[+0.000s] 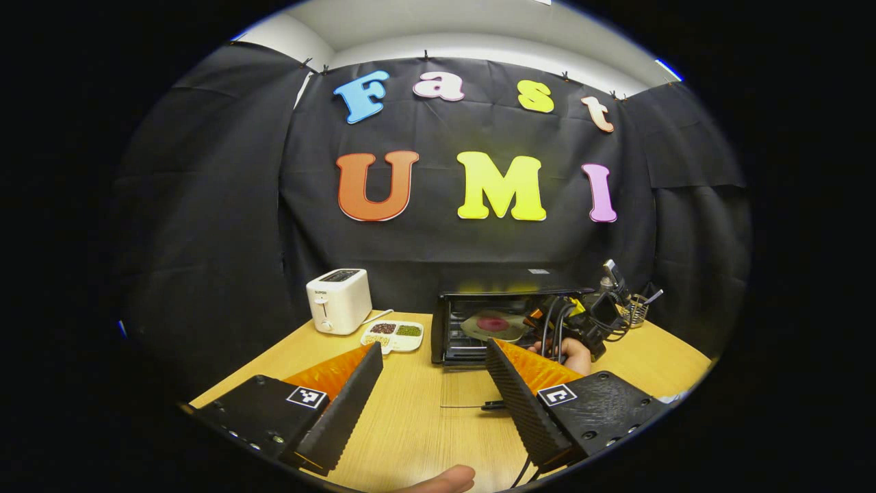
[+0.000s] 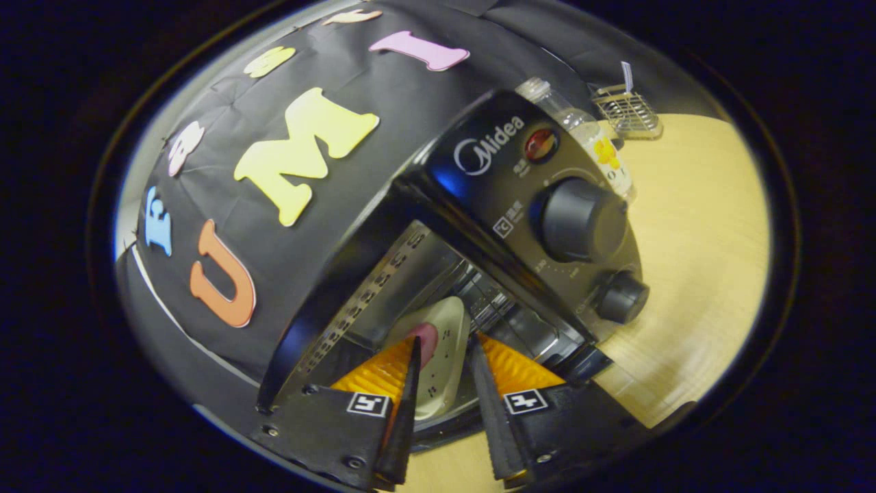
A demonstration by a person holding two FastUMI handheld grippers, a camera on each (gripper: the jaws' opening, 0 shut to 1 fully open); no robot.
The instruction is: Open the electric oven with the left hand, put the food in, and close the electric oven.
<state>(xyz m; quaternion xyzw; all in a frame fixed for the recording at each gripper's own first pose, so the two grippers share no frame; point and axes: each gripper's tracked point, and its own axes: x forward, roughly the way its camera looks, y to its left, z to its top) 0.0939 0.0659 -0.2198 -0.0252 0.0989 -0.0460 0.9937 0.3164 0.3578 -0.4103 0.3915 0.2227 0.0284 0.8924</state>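
right gripper view: right tool (image 2: 443, 356) tilted, w/ plate (image 2: 438, 349) in oven (image 2: 520, 205).

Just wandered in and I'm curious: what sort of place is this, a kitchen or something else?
Probably a staged kitchen corner in a recording booth, not a real kitchen. A wooden table holds a white toaster and an open electric oven with a plate of food inside, all against black cloth.

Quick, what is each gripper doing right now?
Left gripper: open, holding nothing.
Right gripper: tongs on either side of the plate inside the oven; grip cannot be told.
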